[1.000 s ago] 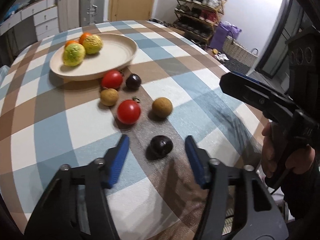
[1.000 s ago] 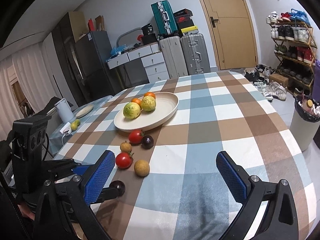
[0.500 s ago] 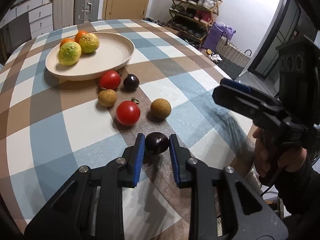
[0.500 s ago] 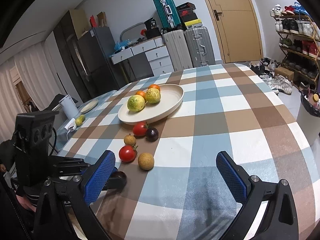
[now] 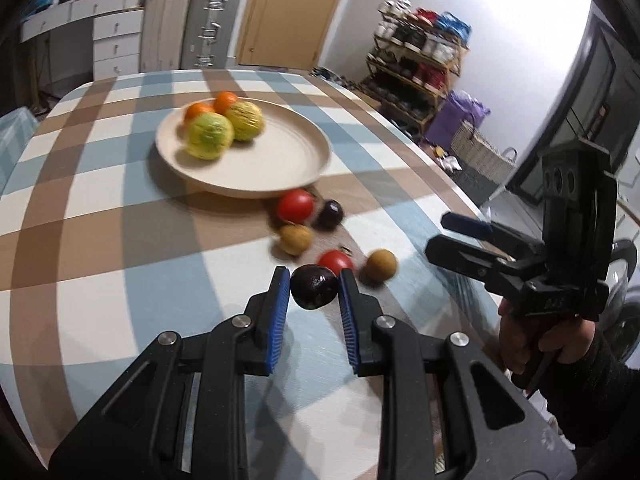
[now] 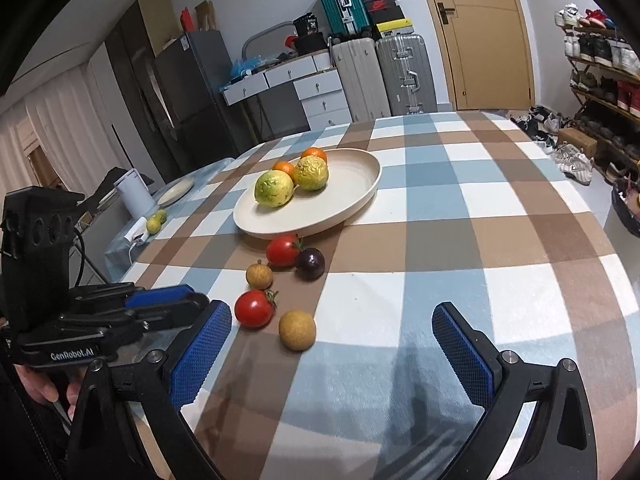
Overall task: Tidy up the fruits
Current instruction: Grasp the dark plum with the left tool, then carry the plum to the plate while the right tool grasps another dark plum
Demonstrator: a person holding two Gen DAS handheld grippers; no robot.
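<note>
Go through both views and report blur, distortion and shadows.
Left wrist view: motion blur smears the plate and loose fruit, while the left gripper and its dark plum stay sharp. Right wrist view: crisp, fisheye bends the table edge, soft shadow under the open right gripper.

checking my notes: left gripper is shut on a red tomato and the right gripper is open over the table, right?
Not quite. The left gripper is shut on the dark plum, not a red tomato; the left wrist view shows it between the blue pads. The right gripper is open over the table, as you said.
</note>
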